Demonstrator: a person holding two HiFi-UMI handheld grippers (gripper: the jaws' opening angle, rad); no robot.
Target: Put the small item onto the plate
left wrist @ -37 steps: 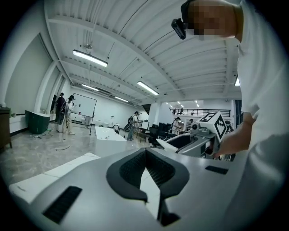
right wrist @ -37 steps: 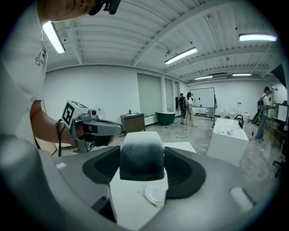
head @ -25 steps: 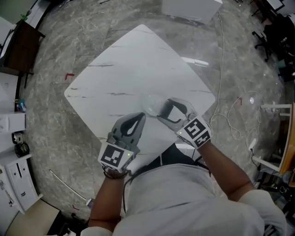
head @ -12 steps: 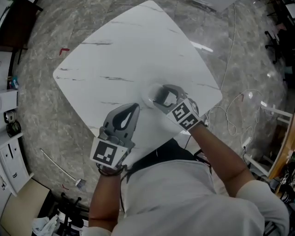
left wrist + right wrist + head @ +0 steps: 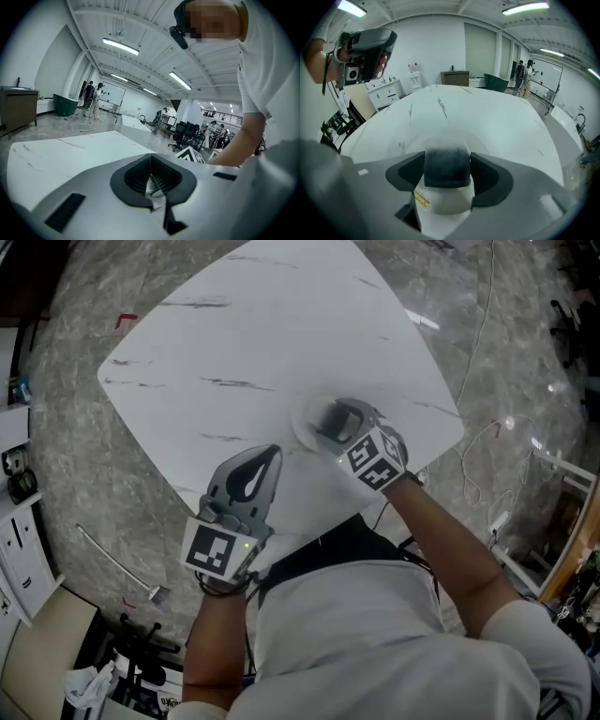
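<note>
White table (image 5: 234, 334): right gripper (image 5: 326, 422), clamping the dark-capped item (image 5: 446, 168), has moved over the plate (image 5: 298, 420) now; left gripper (image 5: 267, 461) sits closed, empty.

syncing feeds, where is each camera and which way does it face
Head view: on the person's head, steeply down at the table; left gripper, right gripper and arms show.
Left gripper view: on the left gripper, along its shut jaws across the table; the right arm shows.
Right gripper view: on the right gripper, along jaws clamped on the small item; the person's head camera shows.
Shared: head and right gripper views show the plate.
</note>
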